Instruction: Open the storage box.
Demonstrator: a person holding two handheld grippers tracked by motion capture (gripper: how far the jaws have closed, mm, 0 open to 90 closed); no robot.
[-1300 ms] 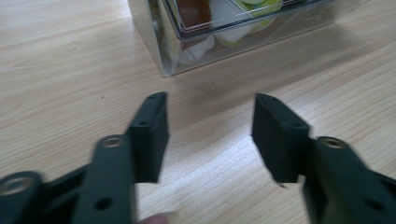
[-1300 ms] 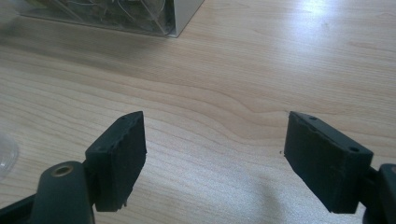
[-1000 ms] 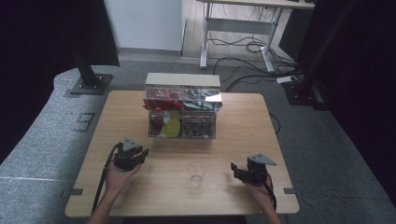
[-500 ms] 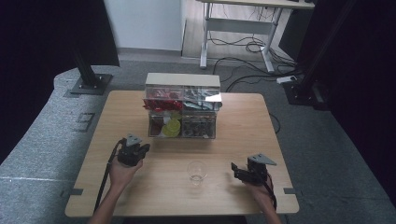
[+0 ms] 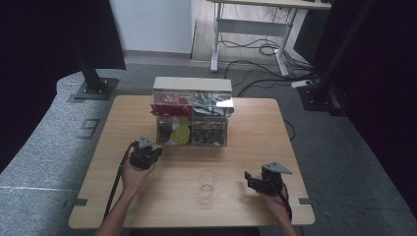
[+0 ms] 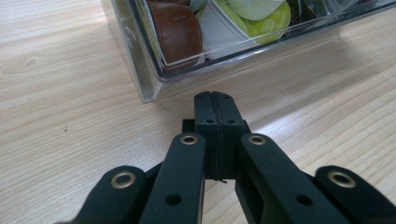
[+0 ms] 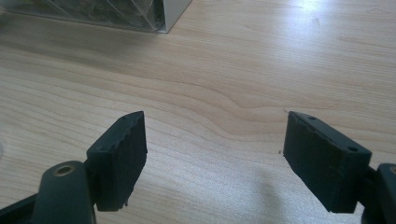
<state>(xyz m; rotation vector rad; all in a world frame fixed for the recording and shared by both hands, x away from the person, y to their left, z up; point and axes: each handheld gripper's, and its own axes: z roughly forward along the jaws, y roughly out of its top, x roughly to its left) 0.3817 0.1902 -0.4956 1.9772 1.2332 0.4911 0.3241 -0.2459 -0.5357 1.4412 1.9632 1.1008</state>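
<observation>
A clear plastic organiser box [image 5: 192, 118] stands at the back middle of the wooden table [image 5: 123, 128], its compartments holding coffee pods and packets. In the left gripper view my left gripper [image 6: 215, 100] is shut with nothing between its pads, its tip just short of the box's near corner [image 6: 140, 70]. Behind the wall lie a brown pod [image 6: 180, 30] and a green-lidded pod [image 6: 261, 14]. In the high view the left gripper [image 5: 156, 151] sits at the box's front left. My right gripper [image 7: 215, 122] rests open above bare wood, at the table's front right [image 5: 250, 182].
A clear empty glass [image 5: 207, 179] stands upright between the two hands, near the front edge. A corner of the box [image 7: 159, 14] shows at the top left of the right gripper view. Black stands and a desk with cables lie on the floor beyond the table.
My left hand has moved a little forward and right, nearer the box's front left corner. The right hand and the glass have stayed put.
</observation>
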